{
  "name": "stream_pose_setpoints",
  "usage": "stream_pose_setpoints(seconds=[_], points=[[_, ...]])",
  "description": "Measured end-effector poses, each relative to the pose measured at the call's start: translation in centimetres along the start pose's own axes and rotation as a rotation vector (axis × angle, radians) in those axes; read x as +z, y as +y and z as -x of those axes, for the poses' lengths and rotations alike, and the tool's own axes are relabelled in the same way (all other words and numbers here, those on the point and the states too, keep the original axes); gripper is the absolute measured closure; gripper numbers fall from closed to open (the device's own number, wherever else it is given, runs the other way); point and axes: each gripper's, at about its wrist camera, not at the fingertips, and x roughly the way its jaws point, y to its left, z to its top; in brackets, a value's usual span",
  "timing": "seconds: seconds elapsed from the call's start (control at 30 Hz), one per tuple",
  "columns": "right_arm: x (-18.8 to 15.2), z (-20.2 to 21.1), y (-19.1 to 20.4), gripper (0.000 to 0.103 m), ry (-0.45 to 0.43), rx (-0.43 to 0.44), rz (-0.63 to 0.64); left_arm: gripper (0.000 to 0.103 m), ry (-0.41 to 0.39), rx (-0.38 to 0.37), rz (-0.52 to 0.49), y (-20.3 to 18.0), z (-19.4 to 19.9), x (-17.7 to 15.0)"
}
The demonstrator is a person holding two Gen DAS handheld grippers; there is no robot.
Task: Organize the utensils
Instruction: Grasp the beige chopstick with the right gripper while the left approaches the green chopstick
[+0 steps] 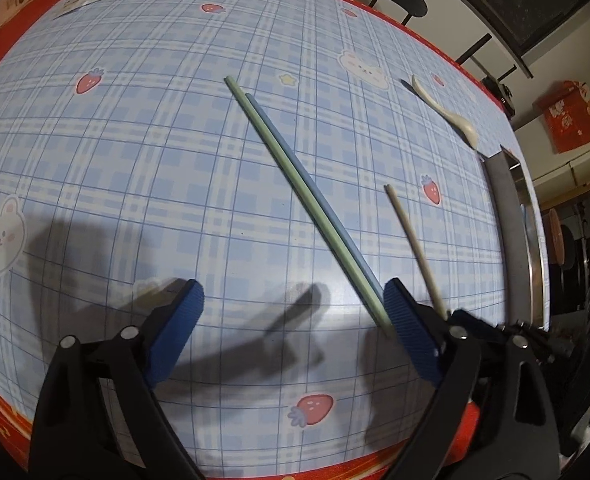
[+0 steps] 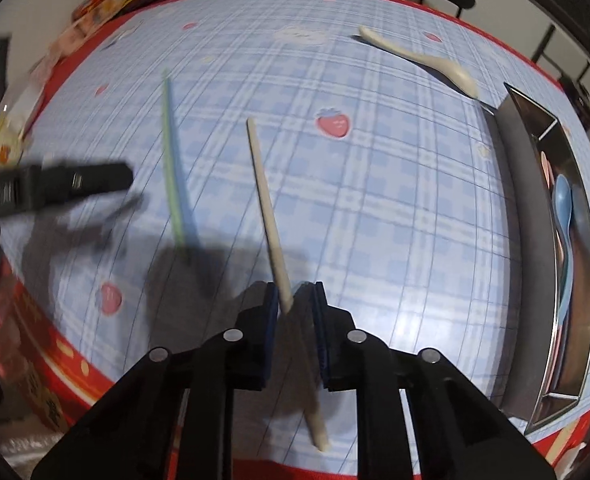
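1. My right gripper pointed steeply down at the table and its jaws were clamped on the cream chopstick, with the blue pads pressed against the stick from both sides.
2. In the right wrist view that chopstick's long axis ran from the near table edge up and slightly leftward, its thin tip aimed at the far side and its thick end sticking out below the pads.
3. My left gripper hung with its jaws wide apart and nothing pressed between them.
4. The green chopstick and the blue chopstick lay side by side and touching on the plaid tablecloth. Their long axes ran diagonally from the far left down to the right, and their near ends reached the inner face of my left gripper's right-hand pad.
5. A cream spoon lay flat near the far right, its bowl pointing toward the steel tray and its handle pointing away.
6. Inside the tray a blue spoon lay lengthwise along the tray's axis, bowl at the far end, with something pink beside it.
7. I could read no writing; the print on the red packaging at the edges was too blurred.
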Motion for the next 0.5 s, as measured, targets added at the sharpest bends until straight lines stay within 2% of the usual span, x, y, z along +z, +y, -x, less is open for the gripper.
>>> stream_pose_setpoints(seconds=[0.2,0.3,0.5], points=[[1.2,-0.5,-0.1,0.090,-0.023,-0.008,0.026,0.041,0.014,0.020,-0.006,-0.8,-0.7,0.4],[1.2,-0.5,-0.2,0.090,-0.028,0.001,0.031,0.055,0.016,0.015,-0.002,-1.2,-1.0,0.8],[1.3,-0.6,-0.8,0.090,-0.037,0.039,0.024,0.056,-0.008,0.082,-0.005,-2.2,-1.6,1.6]])
